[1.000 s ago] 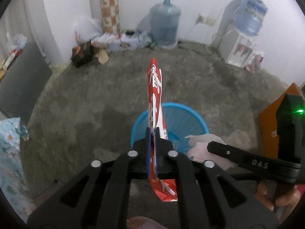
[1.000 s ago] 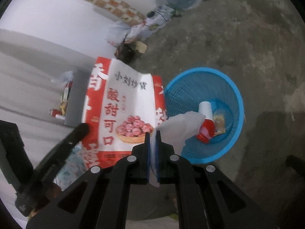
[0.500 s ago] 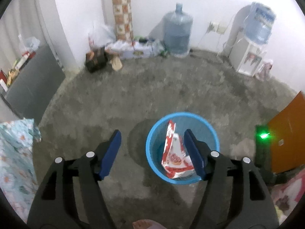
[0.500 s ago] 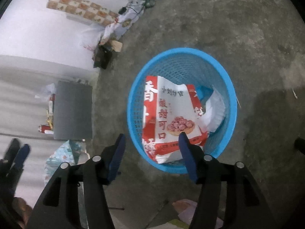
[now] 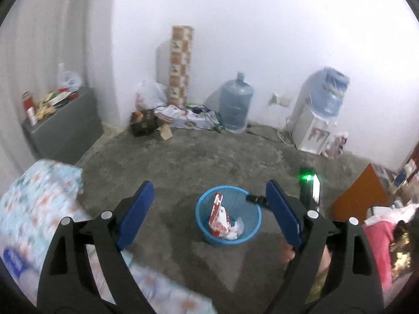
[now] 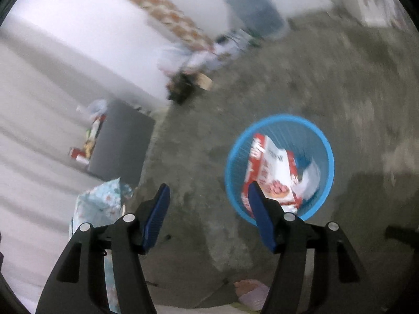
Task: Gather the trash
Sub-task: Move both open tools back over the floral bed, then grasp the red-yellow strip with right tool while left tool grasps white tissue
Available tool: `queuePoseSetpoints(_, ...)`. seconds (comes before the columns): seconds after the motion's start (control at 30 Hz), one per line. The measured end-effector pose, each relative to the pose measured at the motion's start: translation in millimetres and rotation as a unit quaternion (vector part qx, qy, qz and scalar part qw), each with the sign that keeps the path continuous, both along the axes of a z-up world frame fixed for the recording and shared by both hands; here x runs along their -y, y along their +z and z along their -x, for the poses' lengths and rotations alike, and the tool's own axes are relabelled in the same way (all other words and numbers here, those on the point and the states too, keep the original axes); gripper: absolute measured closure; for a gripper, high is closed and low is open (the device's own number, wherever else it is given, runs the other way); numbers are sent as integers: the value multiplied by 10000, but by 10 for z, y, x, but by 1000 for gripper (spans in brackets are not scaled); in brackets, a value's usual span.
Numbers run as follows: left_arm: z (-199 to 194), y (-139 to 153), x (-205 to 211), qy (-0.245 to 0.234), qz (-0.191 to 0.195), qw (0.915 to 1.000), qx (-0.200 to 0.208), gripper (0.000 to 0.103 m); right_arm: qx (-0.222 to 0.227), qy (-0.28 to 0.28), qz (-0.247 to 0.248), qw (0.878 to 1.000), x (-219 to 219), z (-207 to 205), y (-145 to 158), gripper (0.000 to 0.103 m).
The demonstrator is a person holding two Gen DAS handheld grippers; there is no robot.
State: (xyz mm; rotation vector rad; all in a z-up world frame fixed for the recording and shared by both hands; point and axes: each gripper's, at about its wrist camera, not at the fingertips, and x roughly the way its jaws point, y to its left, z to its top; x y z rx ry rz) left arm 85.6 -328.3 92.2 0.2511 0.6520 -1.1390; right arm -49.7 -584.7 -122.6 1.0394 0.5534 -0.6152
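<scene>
Here the left hand-held gripper (image 5: 209, 209) is spread wide and holds nothing, its blue pads (image 5: 136, 214) standing far apart on either side of the blue mesh basket (image 5: 203, 225) seen below and ahead on the concrete floor (image 5: 209, 157). The right hand-held gripper (image 6: 208, 209) is likewise wide and empty; it is tilted, so the room leans in its view, and one of its fingers (image 6: 262, 219) overlaps the basket's near rim in the frame while sitting above it.

Inside the blue mesh basket (image 6: 327, 172) lies the red-and-white snack bag (image 6: 264, 172), leaning against the inner wall with its top corner near rim height. A crumpled white tissue (image 6: 310, 178) rests beside it, touching the bag's lower side. In the left view the same snack bag (image 5: 218, 217) stands on edge in the basket with the tissue (image 5: 237, 229) at its foot.

Around the basket the floor is bare grey concrete on the far side. A patterned cloth (image 5: 39, 204) lies close on the left, near the left gripper's finger. Along the far wall stand a water jug (image 5: 235, 107), a white water dispenser (image 5: 313, 130) and a tiled column (image 5: 180, 65), well apart from the basket. A dark grey cabinet (image 5: 65, 130) with clutter on top sits at the left wall. An orange board (image 5: 364, 191) stands at the right edge.
</scene>
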Motion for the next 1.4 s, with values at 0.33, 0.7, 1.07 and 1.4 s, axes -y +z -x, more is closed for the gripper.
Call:
queuePoseSetpoints(0.33,257,-29,-1924,1528,33,9880,202,18,379,1671,1421,9749,-1131,-389,1226,25)
queuePoseSetpoints(0.7,422,-350,-3546,3677,-53,9299,-14,18,511,3487,1481,9240,-2213,-828,1468,25)
queuePoseSetpoints(1.07,451,-785,-4125,4415,-194,8957,-490,14,253,4549,835,8862,-2828,-1072,1173,25)
queuePoseSetpoints(1.4,248,-945,-4224,4527,-77,8897,-582,14,413,4867,478,8713,-3084,-1280,1198,36)
